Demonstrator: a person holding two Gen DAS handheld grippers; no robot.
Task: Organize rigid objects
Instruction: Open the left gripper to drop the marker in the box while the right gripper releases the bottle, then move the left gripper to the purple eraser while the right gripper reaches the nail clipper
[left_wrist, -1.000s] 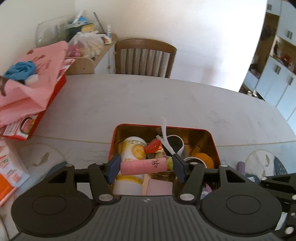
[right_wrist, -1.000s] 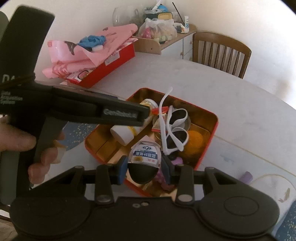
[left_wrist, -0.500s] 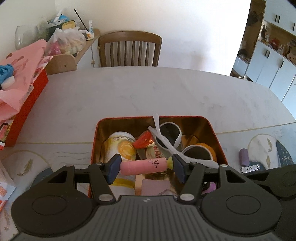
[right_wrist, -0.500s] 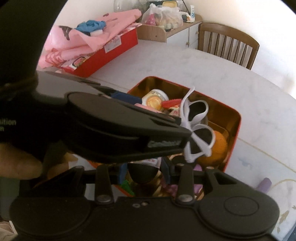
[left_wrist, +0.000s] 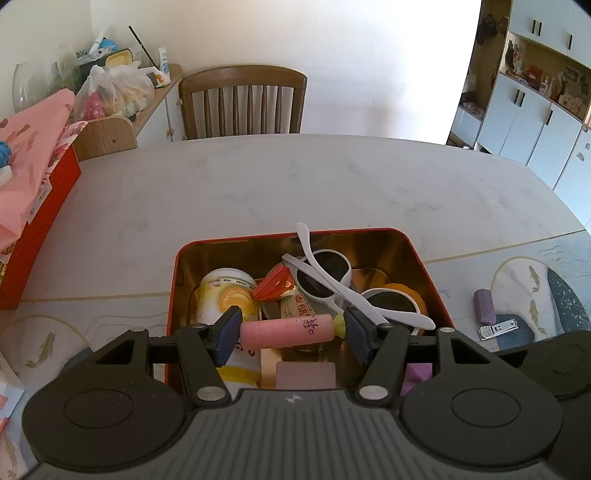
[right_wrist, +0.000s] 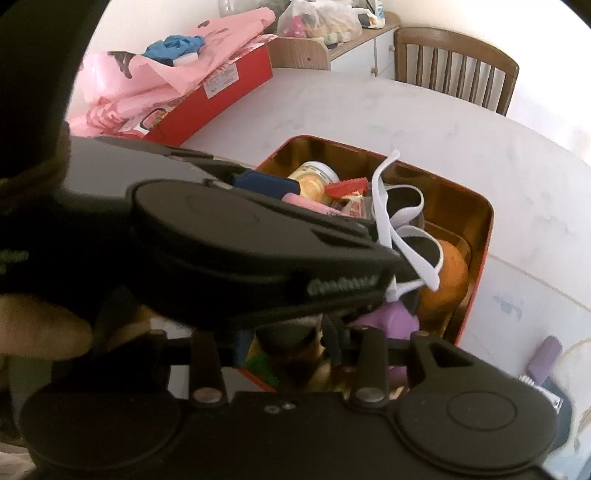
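Note:
My left gripper (left_wrist: 291, 332) is shut on a pink tube (left_wrist: 286, 330) and holds it crosswise just above the near part of a red tin (left_wrist: 421, 258) with a gold inside. The tin holds white sunglasses (left_wrist: 332, 280), a yellow-white bottle (left_wrist: 225, 295), an orange and snack packets. In the right wrist view my right gripper (right_wrist: 288, 341) is shut on a small dark-capped bottle (right_wrist: 284, 338) over the tin's near edge (right_wrist: 480, 236). The left gripper's body (right_wrist: 221, 240) crosses in front and hides most of the bottle.
A purple cylinder (left_wrist: 484, 305) and a nail clipper (left_wrist: 496, 328) lie on a placemat right of the tin. A red box with pink bags (right_wrist: 207, 88) sits at the table's left. A wooden chair (left_wrist: 242, 101) stands at the far side.
The left gripper has swung right and forward, squaring up over the tin with the pink tube. The right gripper with the bottle has dropped lower behind the left gripper, which now covers it.

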